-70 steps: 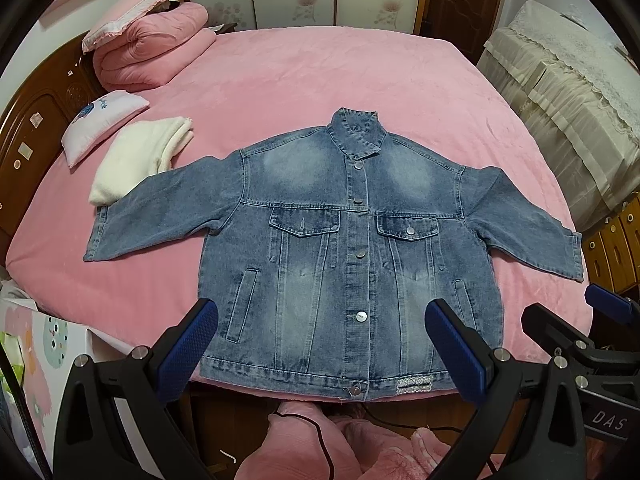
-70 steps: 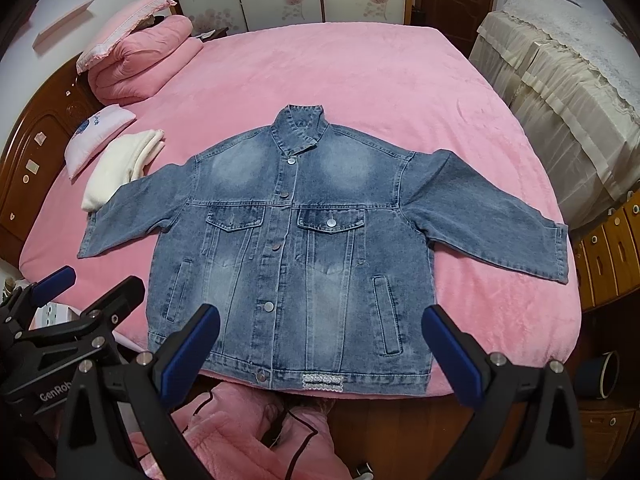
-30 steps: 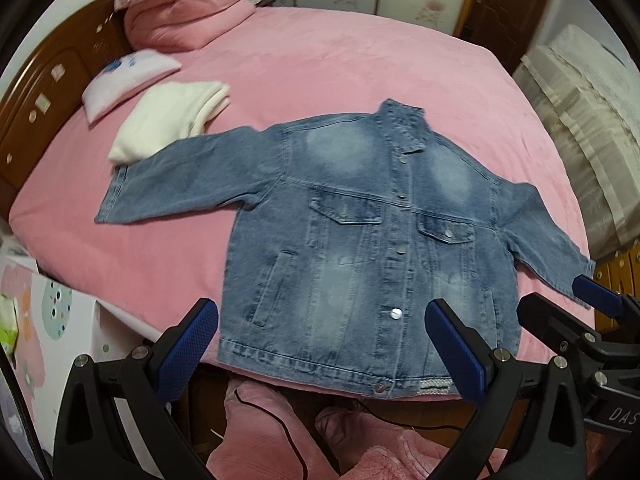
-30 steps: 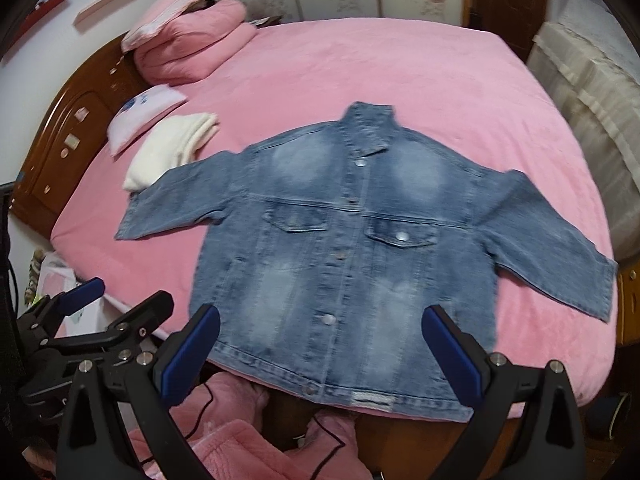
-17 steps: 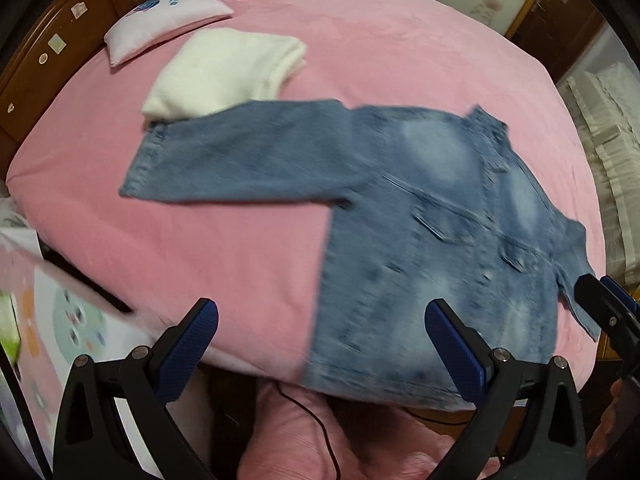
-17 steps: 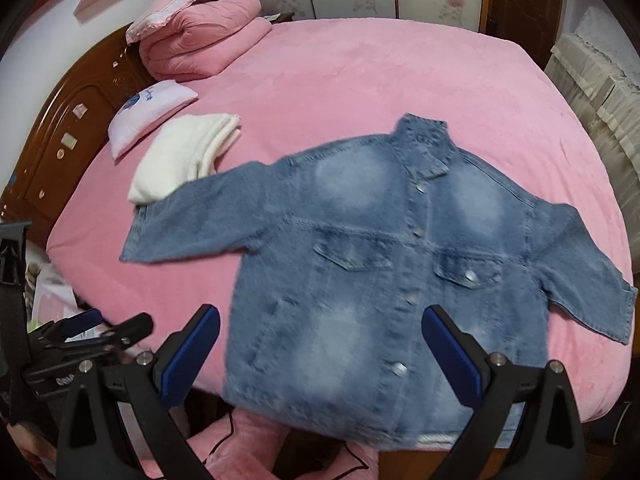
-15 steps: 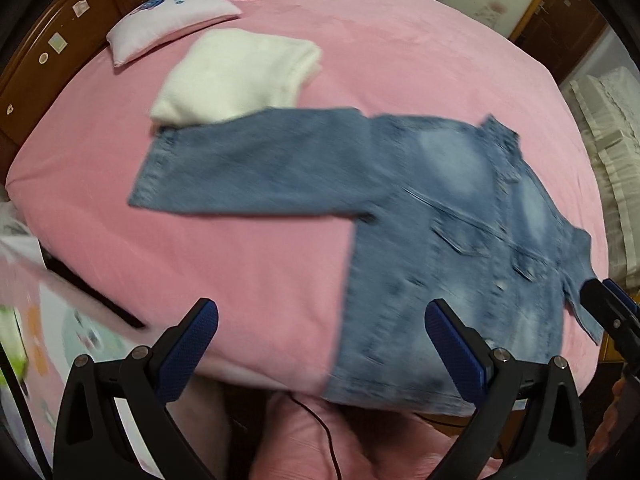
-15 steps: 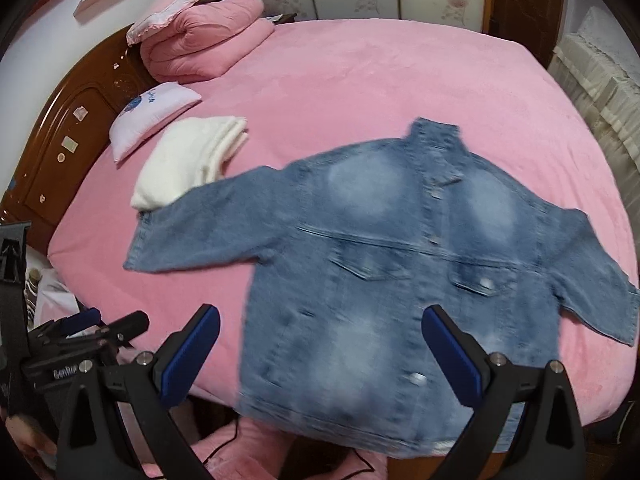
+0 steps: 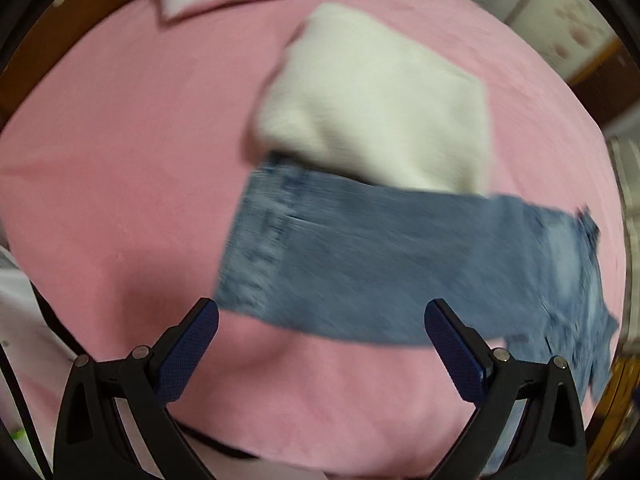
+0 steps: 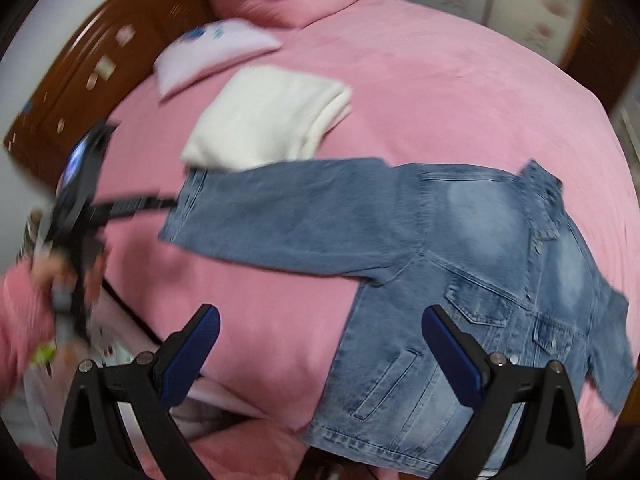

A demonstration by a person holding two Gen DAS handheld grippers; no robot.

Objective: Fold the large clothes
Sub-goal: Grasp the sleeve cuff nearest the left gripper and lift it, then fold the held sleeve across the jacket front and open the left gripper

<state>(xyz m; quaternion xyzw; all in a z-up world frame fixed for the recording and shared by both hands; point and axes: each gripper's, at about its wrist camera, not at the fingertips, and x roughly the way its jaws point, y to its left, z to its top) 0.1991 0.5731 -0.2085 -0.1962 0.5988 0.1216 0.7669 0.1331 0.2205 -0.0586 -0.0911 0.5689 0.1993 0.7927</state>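
Denim jacket (image 10: 460, 248): flat, front up, on pink bed (image 10: 420, 92); sleeve cuff (image 9: 256, 240) at 12 o'clock of left gripper (image 9: 320, 344), tongs apart, empty; right gripper (image 10: 320, 344) tongs apart over hem; folded white garment (image 10: 264, 120) touching cuff.

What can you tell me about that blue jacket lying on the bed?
The denim jacket is faded blue with paler washed patches, a stand-up collar, metal buttons, flapped chest pockets and slanted side pockets. It lies flat, front up and buttoned, on the pink bedspread, its hem at the bed's edge. One sleeve stretches out towards the folded white garment, its cuff meeting that garment's edge. Neither gripper holds it.
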